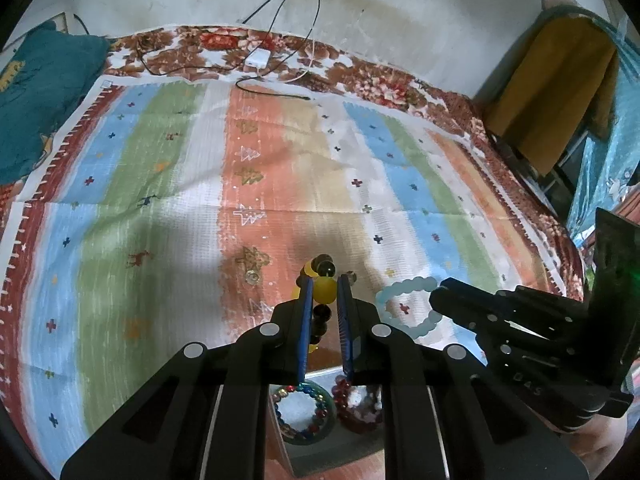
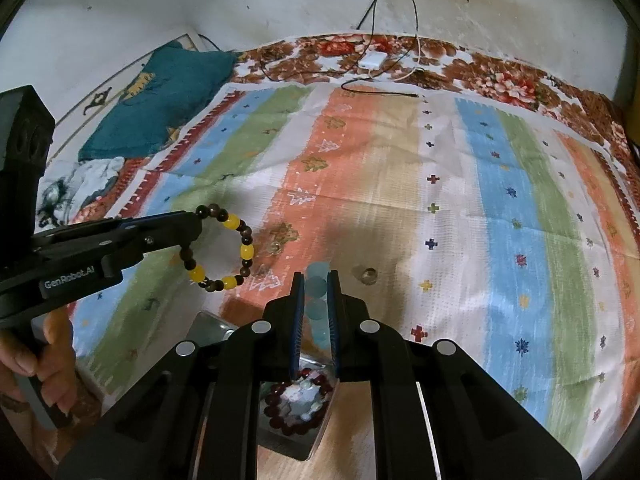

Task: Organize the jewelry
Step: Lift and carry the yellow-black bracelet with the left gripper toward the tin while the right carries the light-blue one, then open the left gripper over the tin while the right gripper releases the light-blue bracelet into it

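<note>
My left gripper is shut on a yellow-and-brown bead bracelet and holds it in the air; the bracelet also shows hanging from that gripper in the right wrist view. My right gripper is shut on a pale blue bead bracelet, which shows in the left wrist view as a ring at the gripper's tip. Below both grippers lies a metal tray holding a dark red bead bracelet and, in the left wrist view, a multicoloured bead bracelet.
A striped cloth covers the flowered bed. Small rings lie on it. Cables and a white charger lie at the far edge. A teal pillow is at the far left, a yellow cloth at the right.
</note>
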A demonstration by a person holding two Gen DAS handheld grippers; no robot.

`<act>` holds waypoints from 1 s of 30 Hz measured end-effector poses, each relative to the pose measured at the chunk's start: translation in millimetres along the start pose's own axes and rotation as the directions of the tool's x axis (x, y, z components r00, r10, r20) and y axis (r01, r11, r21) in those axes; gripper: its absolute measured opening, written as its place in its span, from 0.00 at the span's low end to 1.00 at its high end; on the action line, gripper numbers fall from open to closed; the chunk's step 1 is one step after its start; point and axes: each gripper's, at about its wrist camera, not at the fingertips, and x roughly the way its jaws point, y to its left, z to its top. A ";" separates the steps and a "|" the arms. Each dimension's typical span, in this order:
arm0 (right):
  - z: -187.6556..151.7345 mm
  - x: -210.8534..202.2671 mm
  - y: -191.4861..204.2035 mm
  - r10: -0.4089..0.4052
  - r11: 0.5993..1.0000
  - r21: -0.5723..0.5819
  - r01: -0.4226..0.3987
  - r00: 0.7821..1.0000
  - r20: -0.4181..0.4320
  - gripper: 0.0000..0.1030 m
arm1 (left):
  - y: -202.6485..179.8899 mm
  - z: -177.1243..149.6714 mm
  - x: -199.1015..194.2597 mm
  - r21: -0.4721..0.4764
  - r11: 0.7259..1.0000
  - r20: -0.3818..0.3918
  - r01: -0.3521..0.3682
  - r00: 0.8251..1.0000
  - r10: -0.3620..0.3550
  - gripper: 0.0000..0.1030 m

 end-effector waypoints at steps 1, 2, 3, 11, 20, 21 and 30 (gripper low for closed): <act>-0.3 -1.4 0.4 0.002 1.000 0.000 -0.002 1.000 0.003 0.12 | -0.6 -1.4 -2.3 0.000 1.000 0.004 0.003 1.000 -0.003 0.11; -1.2 -3.1 0.9 0.005 1.000 0.000 -0.005 1.000 0.005 0.12 | -1.9 -3.8 -5.4 0.000 1.000 0.008 0.008 1.000 -0.008 0.11; -2.4 -5.2 1.8 0.009 1.000 -0.001 -0.009 1.000 0.008 0.12 | -2.7 -4.9 -7.0 0.001 1.000 0.009 0.011 1.000 -0.011 0.11; -10.5 -18.0 6.9 0.025 1.000 -0.006 -0.025 0.999 0.024 0.12 | -9.0 -19.0 -19.1 0.006 0.999 0.021 0.031 0.999 -0.031 0.11; -24.5 -25.3 11.2 0.037 0.999 -0.010 -0.037 0.999 0.015 0.12 | -11.8 -34.9 -30.8 0.008 0.999 0.028 0.035 0.999 -0.035 0.11; -26.9 -26.1 12.3 0.040 0.999 -0.013 -0.040 0.999 0.013 0.12 | -12.6 -36.3 -31.5 0.009 0.999 0.028 0.036 0.999 -0.036 0.11; -37.4 -28.6 16.3 0.074 0.997 -0.008 -0.074 0.997 -0.010 0.12 | -16.7 -49.0 -33.6 0.006 0.999 0.012 0.040 0.999 -0.040 0.11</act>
